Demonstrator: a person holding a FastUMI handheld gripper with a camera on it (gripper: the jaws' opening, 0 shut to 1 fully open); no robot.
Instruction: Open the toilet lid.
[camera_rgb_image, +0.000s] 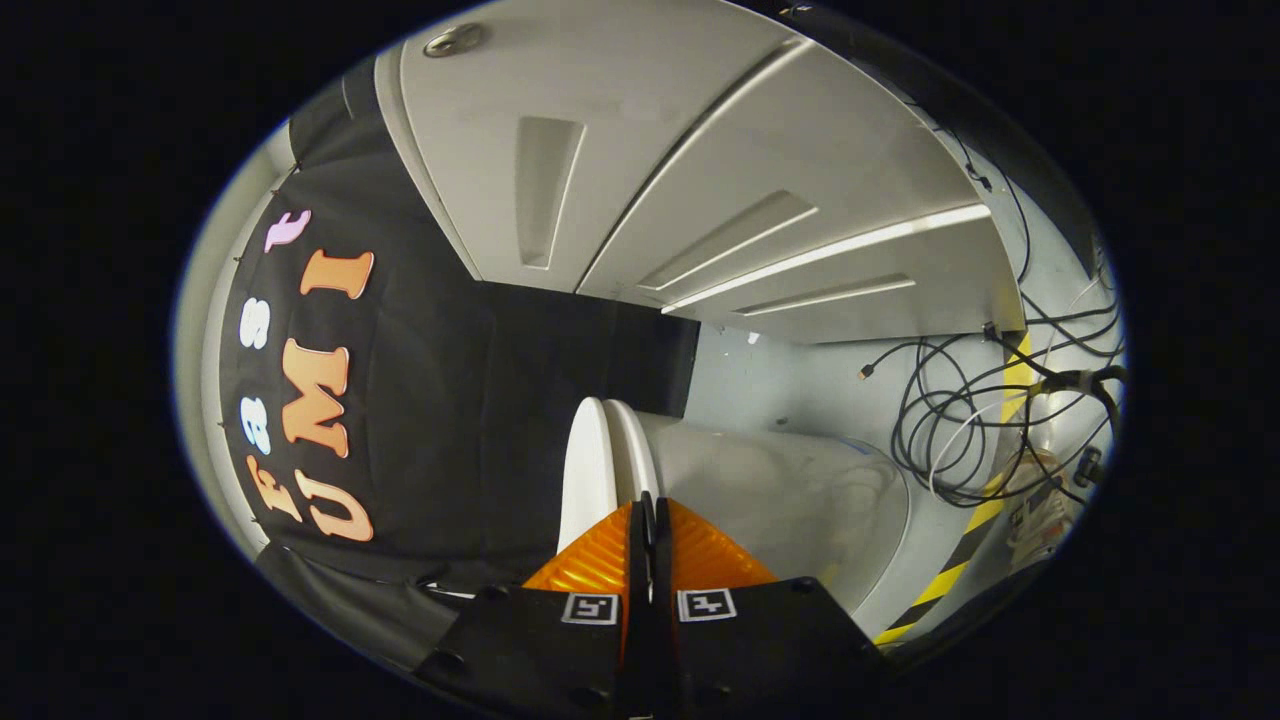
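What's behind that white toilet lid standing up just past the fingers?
Behind the raised toilet lid hangs the booth's black cloth wall. The shut gripper sits right before the lid's edge. The wall's lower part there and the lid's hinge are covered.

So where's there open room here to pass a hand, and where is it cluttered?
The gripper is closed, fingers together just short of the toilet lid. Bare floor lies beyond the toilet, between the black cloth wall and the cables. It is crowded by the striped tape, where those cables tangle.
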